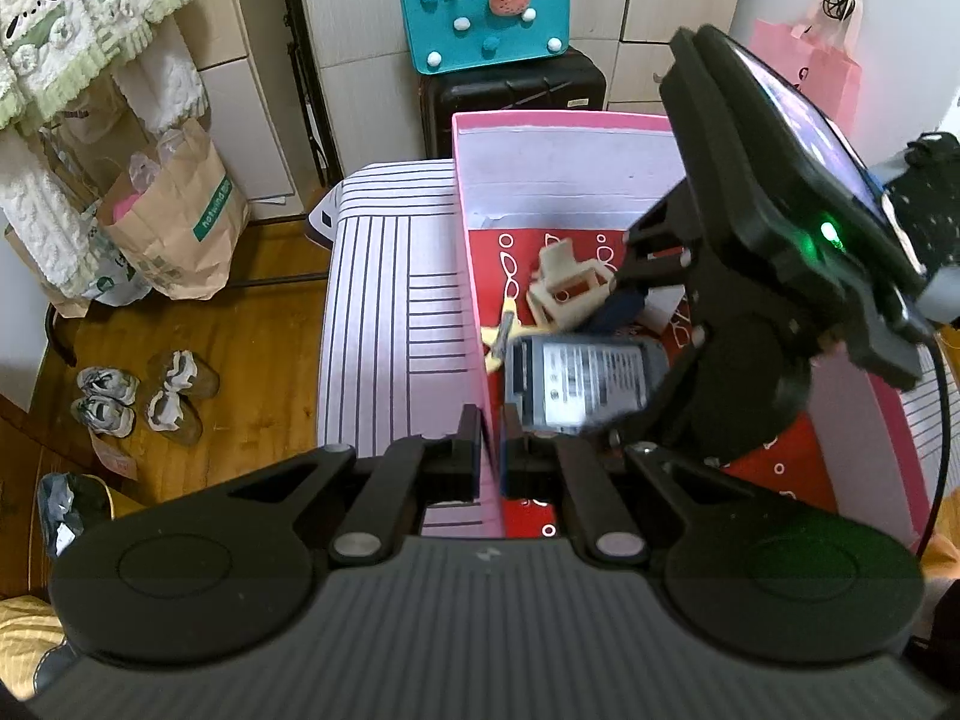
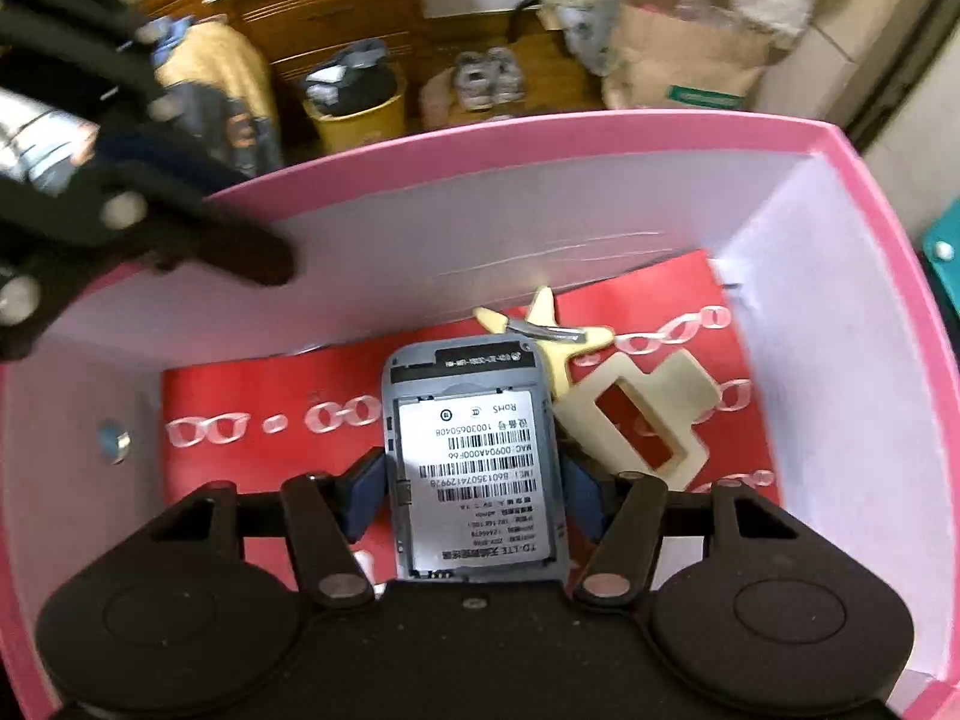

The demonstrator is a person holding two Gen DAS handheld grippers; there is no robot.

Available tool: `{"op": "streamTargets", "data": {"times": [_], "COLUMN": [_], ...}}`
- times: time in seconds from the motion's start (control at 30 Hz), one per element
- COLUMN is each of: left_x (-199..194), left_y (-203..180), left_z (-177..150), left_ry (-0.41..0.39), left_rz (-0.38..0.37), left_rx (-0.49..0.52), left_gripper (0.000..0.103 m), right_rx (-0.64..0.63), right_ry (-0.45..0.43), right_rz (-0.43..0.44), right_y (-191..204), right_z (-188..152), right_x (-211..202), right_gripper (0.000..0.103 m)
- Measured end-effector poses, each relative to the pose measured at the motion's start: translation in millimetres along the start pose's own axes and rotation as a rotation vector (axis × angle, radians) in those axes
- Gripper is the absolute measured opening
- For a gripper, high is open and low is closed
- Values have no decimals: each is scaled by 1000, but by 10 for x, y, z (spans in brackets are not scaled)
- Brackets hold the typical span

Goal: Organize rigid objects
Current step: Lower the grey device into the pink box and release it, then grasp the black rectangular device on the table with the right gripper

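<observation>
— Two things lie loose on the red liner of the pink box point(image 2: 540, 132): a cream hair clip point(image 2: 645, 420) and a yellow star clip point(image 2: 564, 336). A third, the grey device point(image 2: 468, 462), is inside the box but not let go of.

— Who has it?

— The right gripper point(image 2: 471, 498). Its blue pads point(image 2: 366, 498) press the device's two long sides, label up, so that claw is closed on it. The device sits between the fingers, its far end reaching toward the star clip and its near end back against the gripper body.

— Resting on the box floor?

— Cannot tell; it looks low over the liner, just beside the hair clip.

— And the other claw?

— The left gripper point(image 1: 492, 450) straddles the box's left wall, one finger outside and one inside, nearly together. It seems to pinch that wall, steadying the box.

— So how far along?

— My judgement: well advanced. What remains is releasing the device. Whether more objects wait outside the box, neither view shows.
</observation>
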State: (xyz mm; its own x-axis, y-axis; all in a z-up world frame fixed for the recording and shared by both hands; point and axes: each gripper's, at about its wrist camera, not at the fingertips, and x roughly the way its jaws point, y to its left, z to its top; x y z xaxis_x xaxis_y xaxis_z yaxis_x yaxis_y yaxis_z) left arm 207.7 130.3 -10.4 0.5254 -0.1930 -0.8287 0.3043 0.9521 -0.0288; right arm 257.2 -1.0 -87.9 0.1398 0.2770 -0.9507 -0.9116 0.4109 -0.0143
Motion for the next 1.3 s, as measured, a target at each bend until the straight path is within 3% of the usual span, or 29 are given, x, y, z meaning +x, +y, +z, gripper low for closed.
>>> {"op": "streamTargets", "data": {"times": [0.13,0.27,0.43,0.63,0.77,0.83,1.03,1.3], "left_x": [1,-9,-8,-4,8,19,16,58], "left_y": [-1,10,2,-23,-41,-28,23,-1], "left_z": [-9,-22,-2,-19,-23,-28,-32,14], "left_ry": [-1,-7,-8,-12,-12,-14,-16,7], "left_rz": [-2,-9,-12,1,10,10,-4,15], "left_rx": [-6,-10,-14,-9,-13,-25,-68,-88], "left_gripper": [4,4,4,4,4,4,5,4], "right_rx": [21,85,182,289,335,325,397,385], "right_ry": [-36,-171,-369,-486,-490,-477,-440,-406], "right_rz": [24,21,-69,-235,-369,-387,-357,-247], "right_y": [-63,-93,-126,-259,-274,-267,-445,-847], "right_z": [-57,-299,-850,-1558,-1986,-2200,-2635,-2790], "right_x": [-130,-574,-1156,-1551,-1577,-1549,-1199,-796], "right_gripper": [71,75,75,75,71,69,69,66]}}
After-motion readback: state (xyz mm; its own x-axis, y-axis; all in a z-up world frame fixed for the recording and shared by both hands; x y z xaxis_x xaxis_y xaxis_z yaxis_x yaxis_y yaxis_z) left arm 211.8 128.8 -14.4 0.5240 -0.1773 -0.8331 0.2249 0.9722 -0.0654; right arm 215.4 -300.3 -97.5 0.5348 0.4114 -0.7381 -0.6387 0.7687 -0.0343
